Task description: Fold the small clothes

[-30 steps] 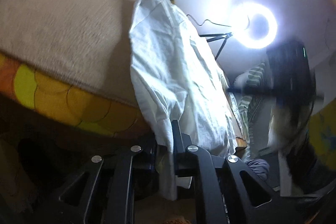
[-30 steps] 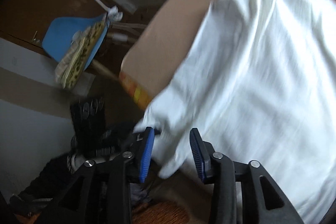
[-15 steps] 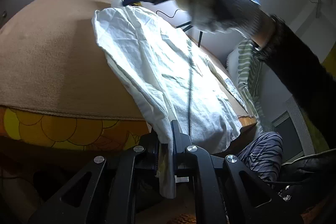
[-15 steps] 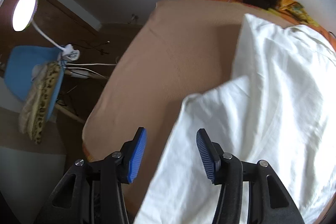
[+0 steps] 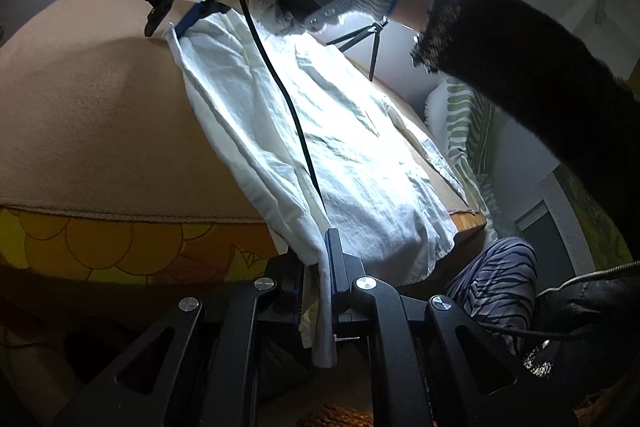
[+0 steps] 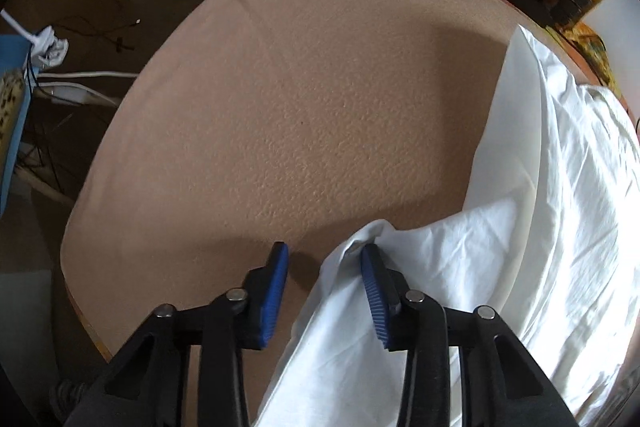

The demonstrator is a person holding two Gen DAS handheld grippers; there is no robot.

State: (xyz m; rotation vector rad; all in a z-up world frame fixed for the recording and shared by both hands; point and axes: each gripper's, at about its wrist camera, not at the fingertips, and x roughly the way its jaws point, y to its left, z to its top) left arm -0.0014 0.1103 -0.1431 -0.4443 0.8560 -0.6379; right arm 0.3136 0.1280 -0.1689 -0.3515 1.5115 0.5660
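Beige cloth covers the counter (image 6: 320, 99) where our white garment (image 5: 320, 147) lies spread, its near hem pinched in our left tool (image 5: 318, 291) off the counter's edge, while our right tool (image 6: 324, 267) closes its blue pads around the garment's far corner.

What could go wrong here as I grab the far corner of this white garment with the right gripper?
The right gripper is closing with only the white garment's folded corner edge between its pads, so it may slip out. The left gripper pinches the hem off the table edge; pulling could drag the cloth crooked.
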